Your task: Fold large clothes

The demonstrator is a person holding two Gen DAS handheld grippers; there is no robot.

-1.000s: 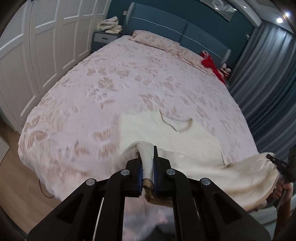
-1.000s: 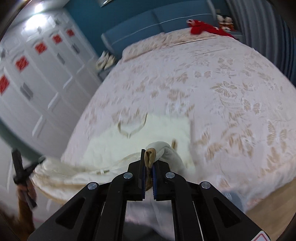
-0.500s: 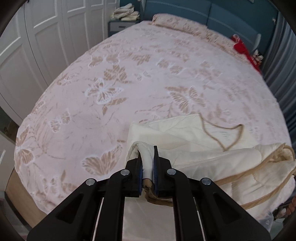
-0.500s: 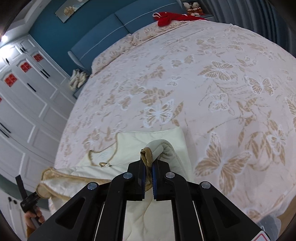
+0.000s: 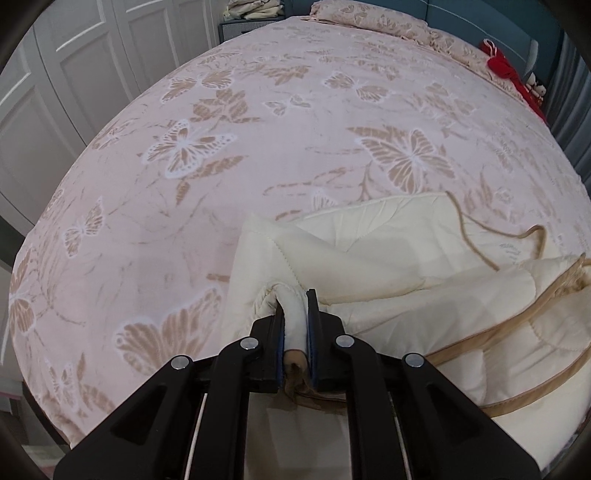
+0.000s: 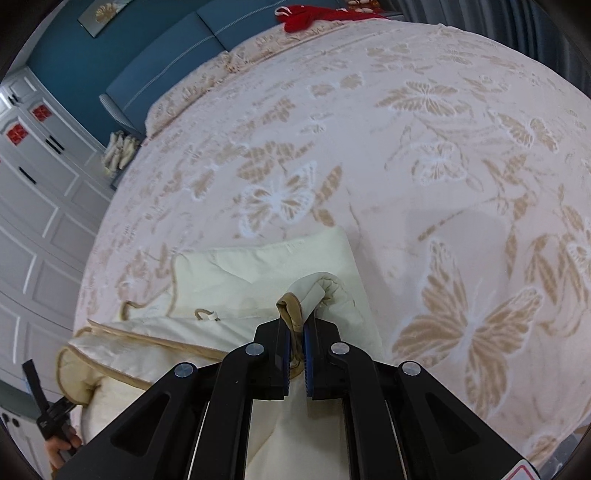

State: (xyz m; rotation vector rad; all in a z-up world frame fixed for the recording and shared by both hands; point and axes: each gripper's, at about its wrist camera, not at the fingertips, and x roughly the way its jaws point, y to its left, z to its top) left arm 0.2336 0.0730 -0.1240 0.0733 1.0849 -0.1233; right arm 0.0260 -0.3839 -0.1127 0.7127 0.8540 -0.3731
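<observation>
A cream quilted garment with tan trim (image 5: 406,258) lies on the near part of the bed, partly folded over itself; it also shows in the right wrist view (image 6: 258,266). My left gripper (image 5: 295,317) is shut on a cream, tan-edged bunch of the garment's left side. My right gripper (image 6: 295,325) is shut on a tan-trimmed edge at its right side. Both hold their edges low over the lower layer. The left gripper's handle and the hand on it show in the right wrist view (image 6: 48,417).
The bed has a pink cover with butterflies (image 5: 258,129). Pillows (image 5: 388,26) and a red item (image 5: 506,70) lie at its head. White wardrobe doors (image 6: 33,206) stand to the left, a nightstand with folded cloth (image 6: 118,151) beside the blue headboard (image 6: 166,55).
Both grippers have carried the garment's near edge forward over the bed and lower. The garment now lies doubled over itself, and the bed surface looks much closer.
</observation>
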